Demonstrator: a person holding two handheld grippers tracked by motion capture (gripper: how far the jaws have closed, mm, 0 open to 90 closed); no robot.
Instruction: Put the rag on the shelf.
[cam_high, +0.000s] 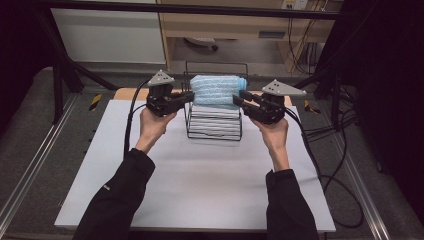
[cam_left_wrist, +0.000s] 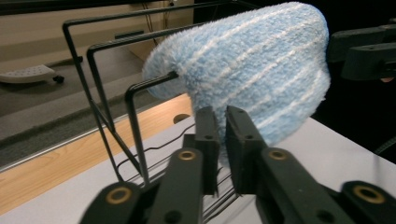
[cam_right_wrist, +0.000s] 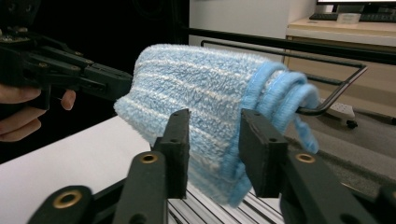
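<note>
One fluffy light-blue striped towel (cam_high: 216, 90) hangs folded over the top bars of a black wire rack (cam_high: 214, 131) at the table's far middle. We see our left gripper (cam_high: 190, 96) at the towel's left end, jaws nearly together with a narrow gap, the lower edge just ahead. Our right gripper (cam_high: 236, 99), at the right end, stands part open, its pads either side of the hanging hem without pressing it. The white tabletop (cam_high: 200, 175) lies bare nearby.

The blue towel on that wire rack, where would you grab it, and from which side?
Probably the two hanging ends. The towel is folded and draped over the rack's top bars, so its ends droop free at either side. Come in level from left and right, as the left gripper and right gripper are placed, each pinching a folded edge. The middle rests on the wires and looks harder to pinch.
</note>
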